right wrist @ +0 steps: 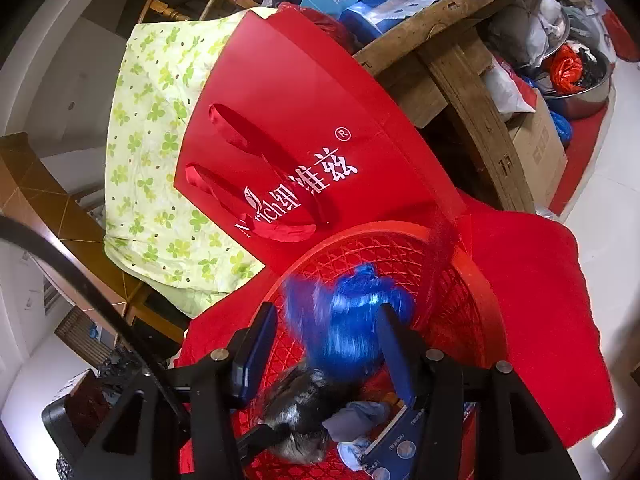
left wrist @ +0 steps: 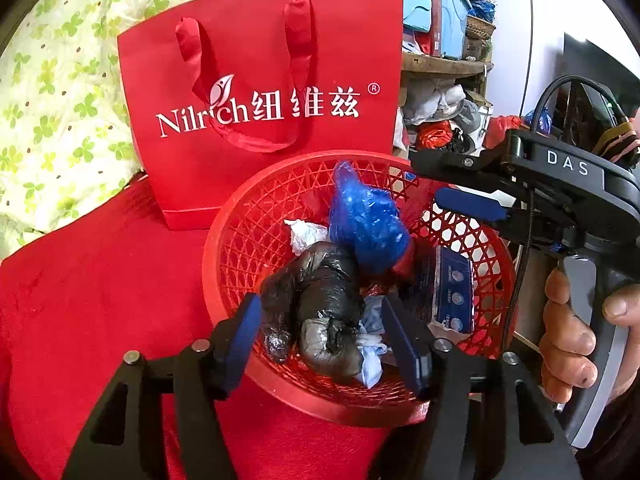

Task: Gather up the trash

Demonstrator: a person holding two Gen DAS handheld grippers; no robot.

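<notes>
Dropping trash into red basket (left wrist: 224,248): left gripper (left wrist: 320,340) fingers parted over black bag (left wrist: 320,312), touching nothing; right gripper (right wrist: 326,344) fingers apart, blue bag (right wrist: 352,320) loose between. Lift clear without snagging bags.

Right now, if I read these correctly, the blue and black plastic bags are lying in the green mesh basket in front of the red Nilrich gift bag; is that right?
Not quite: the basket is red, not green, as the left wrist view shows. The rest holds: the blue plastic bag and the black plastic bag lie in it, in front of the red gift bag.
</notes>
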